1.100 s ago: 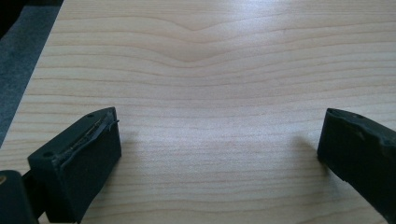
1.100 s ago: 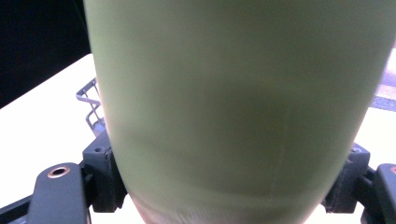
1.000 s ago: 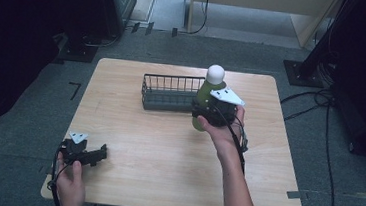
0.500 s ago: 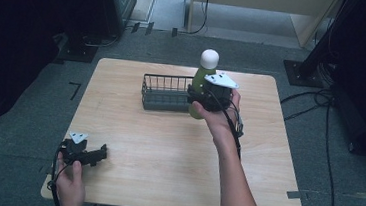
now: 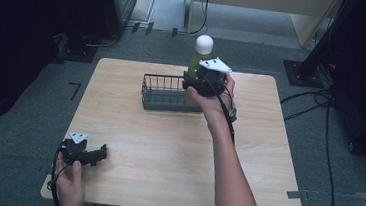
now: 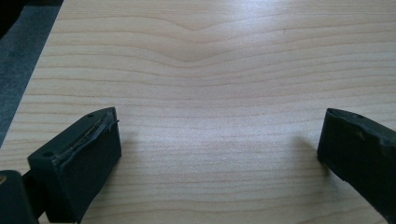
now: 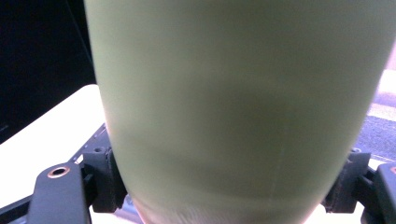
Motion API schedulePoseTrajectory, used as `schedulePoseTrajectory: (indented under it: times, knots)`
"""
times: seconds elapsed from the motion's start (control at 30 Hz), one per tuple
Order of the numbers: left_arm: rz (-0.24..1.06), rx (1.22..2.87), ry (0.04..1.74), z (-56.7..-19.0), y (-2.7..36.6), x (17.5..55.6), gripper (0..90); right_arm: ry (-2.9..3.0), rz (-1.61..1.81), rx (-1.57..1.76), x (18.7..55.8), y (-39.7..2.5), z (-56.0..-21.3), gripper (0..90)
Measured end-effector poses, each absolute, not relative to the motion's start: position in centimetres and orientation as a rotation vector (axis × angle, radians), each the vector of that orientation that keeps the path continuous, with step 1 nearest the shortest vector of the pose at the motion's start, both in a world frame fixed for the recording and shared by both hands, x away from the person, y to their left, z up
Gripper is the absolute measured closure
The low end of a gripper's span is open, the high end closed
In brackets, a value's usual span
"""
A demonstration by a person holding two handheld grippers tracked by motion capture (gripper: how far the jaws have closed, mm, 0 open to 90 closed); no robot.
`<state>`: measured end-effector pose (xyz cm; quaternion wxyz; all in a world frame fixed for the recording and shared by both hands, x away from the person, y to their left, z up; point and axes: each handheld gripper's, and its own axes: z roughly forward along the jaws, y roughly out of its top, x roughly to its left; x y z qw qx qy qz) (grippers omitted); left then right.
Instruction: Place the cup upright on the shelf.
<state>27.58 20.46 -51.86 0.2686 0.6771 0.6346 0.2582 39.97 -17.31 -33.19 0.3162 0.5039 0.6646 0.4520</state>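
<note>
A green bottle [image 5: 195, 63] with a white cap is held upright in the air by my right gripper [image 5: 199, 80], shut on its body, over the right end of the black wire basket [image 5: 163, 92]. In the right gripper view the bottle's pale green body [image 7: 238, 107] spans the space between the two jaws. My left gripper [image 5: 97, 153] rests low at the table's front left corner, open; in the left gripper view its jaws stand wide apart over bare wood with nothing between them [image 6: 219, 149].
The wooden table [image 5: 177, 147] stands on grey carpet. Dark equipment and cables lie at the back left and along the right side. A cable trails from the right gripper along the forearm.
My right gripper has carried the green bottle up and to the left, from beside the basket's right end to above it. The left gripper has stayed still.
</note>
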Motion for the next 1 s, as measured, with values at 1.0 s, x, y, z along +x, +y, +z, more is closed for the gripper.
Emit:
schedulePoseTrajectory:
  times: [1.0]
  knots:
    - [0.695,1.83,1.711,-51.8,20.5,27.6,0.0,1.74,1.111,1.371,45.8,-16.6,-35.2,20.4]
